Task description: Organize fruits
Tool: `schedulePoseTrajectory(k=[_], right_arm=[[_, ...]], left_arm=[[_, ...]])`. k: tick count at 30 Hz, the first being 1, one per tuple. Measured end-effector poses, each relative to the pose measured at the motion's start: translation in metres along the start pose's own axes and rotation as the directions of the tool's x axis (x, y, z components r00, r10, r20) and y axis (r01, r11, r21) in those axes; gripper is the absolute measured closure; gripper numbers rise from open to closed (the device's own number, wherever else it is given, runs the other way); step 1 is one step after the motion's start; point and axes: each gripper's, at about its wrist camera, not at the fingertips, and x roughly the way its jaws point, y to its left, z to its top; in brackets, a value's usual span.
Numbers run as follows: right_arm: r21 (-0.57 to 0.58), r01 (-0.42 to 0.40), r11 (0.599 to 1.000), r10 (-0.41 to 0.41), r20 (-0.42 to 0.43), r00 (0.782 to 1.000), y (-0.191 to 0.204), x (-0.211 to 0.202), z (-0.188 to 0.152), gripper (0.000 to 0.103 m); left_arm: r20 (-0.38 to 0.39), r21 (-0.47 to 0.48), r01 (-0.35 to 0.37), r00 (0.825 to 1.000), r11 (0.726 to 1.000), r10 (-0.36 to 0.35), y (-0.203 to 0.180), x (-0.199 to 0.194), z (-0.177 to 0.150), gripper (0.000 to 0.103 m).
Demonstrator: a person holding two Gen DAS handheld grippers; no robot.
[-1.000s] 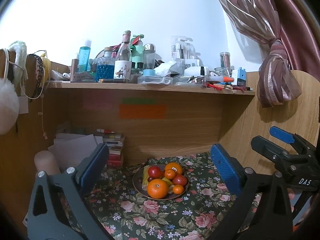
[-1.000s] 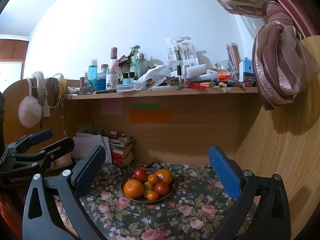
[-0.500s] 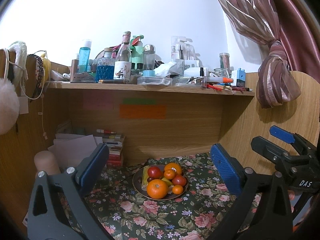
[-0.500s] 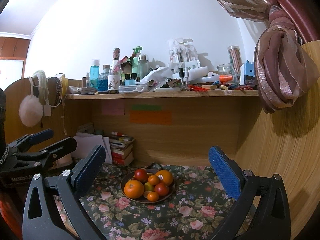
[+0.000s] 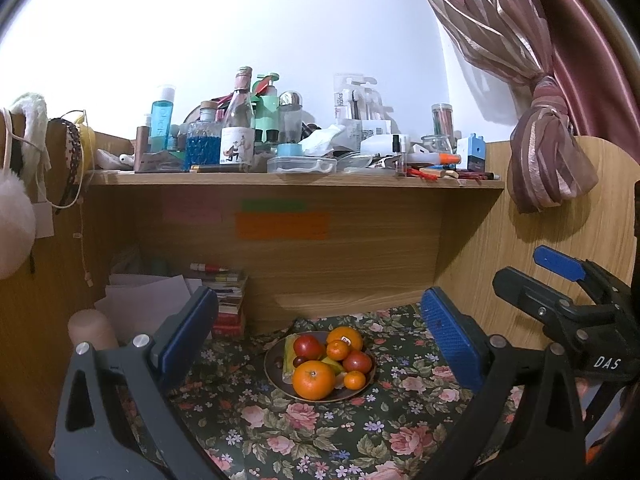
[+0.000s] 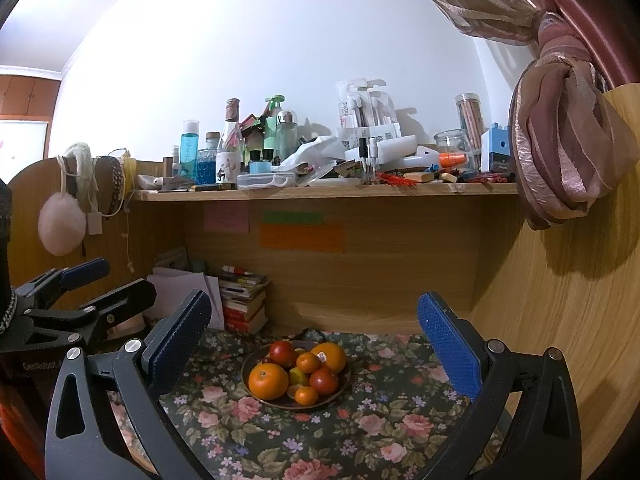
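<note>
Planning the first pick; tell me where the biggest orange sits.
In both views, the biggest orange sits at the plate's front-left edge, nearest the grippers.

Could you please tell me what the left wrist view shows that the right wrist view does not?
Only the left wrist view shows the right gripper at its right edge and a beige cylinder at lower left. Only the right wrist view shows the left gripper and wooden cabinets at far left. Both show the fruit plate on the floral cloth, with open jaws framing it.

dark grippers [image 5: 316,328], blue ribbed pads [image 5: 448,344]
</note>
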Motion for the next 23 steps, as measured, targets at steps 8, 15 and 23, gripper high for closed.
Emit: schedulePoseTrajectory(k=[8,15,23], right_arm=[[-0.003,0.001,1.0,-0.001,-0.001,1.0,0.0,0.0,0.0,0.0],[-0.003,-0.003,1.0,0.003,-0.005,1.0,0.0,0.003,0.001,0.0],[-0.003,-0.012,1.0,0.012,-0.022,1.0,-0.002,0.014,-0.001,0.0]], left_arm=[[-0.013,-0.016,0.006,1.0,1.0,-0.007,0.003,0.004,0.0,0.0],[-0.013,-0.016,0.003,1.0,1.0,-0.003,0.003,0.006,-0.002,0.0],[-0.032,-0.019,0.004,0.999,1.0,-0.005,0.004,0.014,-0.005,0.0]])
